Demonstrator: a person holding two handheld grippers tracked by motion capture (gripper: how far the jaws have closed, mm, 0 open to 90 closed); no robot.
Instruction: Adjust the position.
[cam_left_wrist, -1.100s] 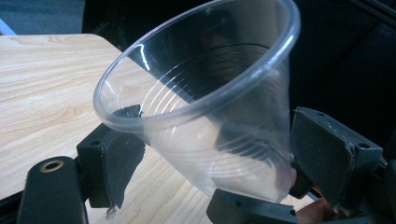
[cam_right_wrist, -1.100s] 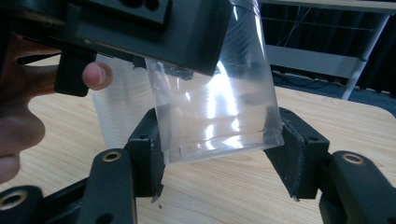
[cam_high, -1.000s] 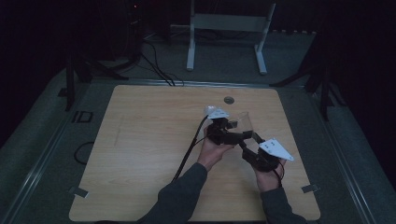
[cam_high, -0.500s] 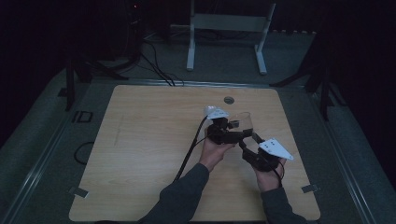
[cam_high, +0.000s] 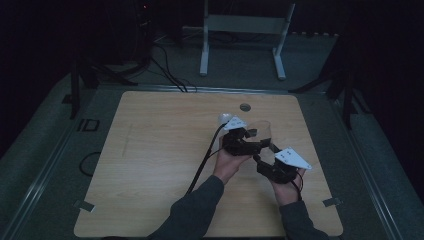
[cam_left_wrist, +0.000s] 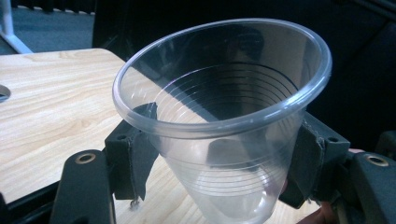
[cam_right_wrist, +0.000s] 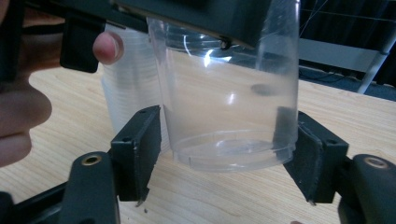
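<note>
A clear plastic cup (cam_left_wrist: 219, 116) sits tilted between the jaws of my left gripper (cam_left_wrist: 219, 158). Those jaws have just been closing, and both pads (cam_left_wrist: 140, 144) now press on its sides. In the high view my left gripper (cam_high: 259, 141) is right of the table's centre. My right gripper (cam_high: 265, 151) is just below it, aimed at the same cup (cam_high: 264, 131). The cup's base (cam_right_wrist: 233, 149) stands between the jaws of my right gripper (cam_right_wrist: 224, 154). The right pad (cam_right_wrist: 317, 158) touches the wall, and a thin gap shows at the left pad.
A ribbed stack of clear cups (cam_right_wrist: 128, 88) stands on the wooden table (cam_high: 160, 150) just behind the held cup. A fingertip (cam_right_wrist: 108, 46) of the left hand is beside it. A round hole (cam_high: 244, 107) lies near the far edge. A white frame (cam_high: 245, 30) stands beyond.
The left gripper's jaws have drawn in onto the cup. Both hands have stayed where they were.
</note>
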